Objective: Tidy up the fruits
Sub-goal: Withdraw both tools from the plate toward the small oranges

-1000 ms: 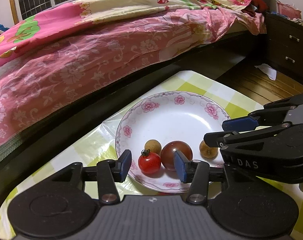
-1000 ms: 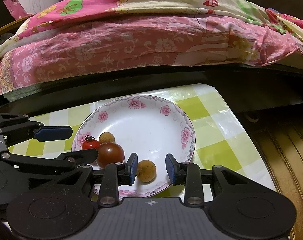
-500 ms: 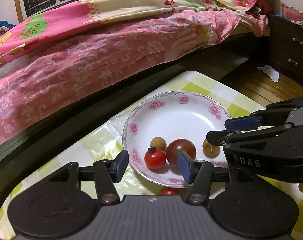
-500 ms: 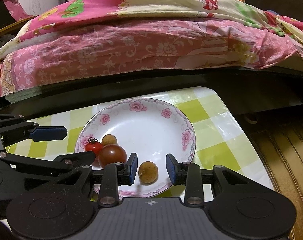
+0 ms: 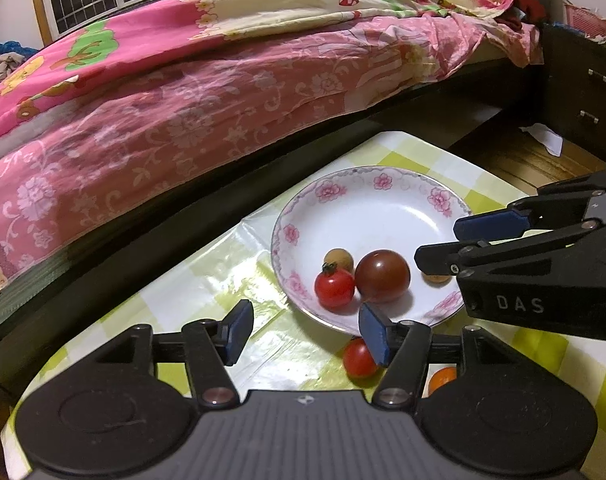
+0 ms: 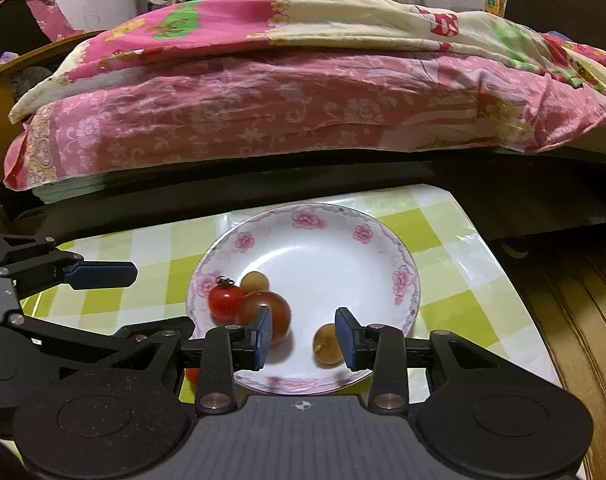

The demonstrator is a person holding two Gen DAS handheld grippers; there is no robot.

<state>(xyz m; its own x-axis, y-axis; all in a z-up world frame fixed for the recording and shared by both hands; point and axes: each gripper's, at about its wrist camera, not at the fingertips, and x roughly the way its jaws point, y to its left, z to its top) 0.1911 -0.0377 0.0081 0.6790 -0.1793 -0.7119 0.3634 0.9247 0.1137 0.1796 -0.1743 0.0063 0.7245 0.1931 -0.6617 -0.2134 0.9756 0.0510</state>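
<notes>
A white floral-rimmed china plate [image 6: 403,280] on the checked desk [image 6: 443,240] collects four fruits. The right gripper [image 6: 303,338] opens, fingers apart around a tan longan [image 6: 326,345]; the left gripper [image 5: 301,330] opens empty near a loose red cherry tomato [image 5: 357,358]

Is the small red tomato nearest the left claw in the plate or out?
Out: the small red tomato lies on the tablecloth just outside the plate rim.

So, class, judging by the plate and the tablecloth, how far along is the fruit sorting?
Done: four fruits lie in the plate: red tomato, dark tomato and two brown fruits. In hand: nothing; the right gripper is opening beside a brown fruit, and the left gripper is opening and empty. Left: a red tomato and an orange fruit on the tablecloth.
</notes>
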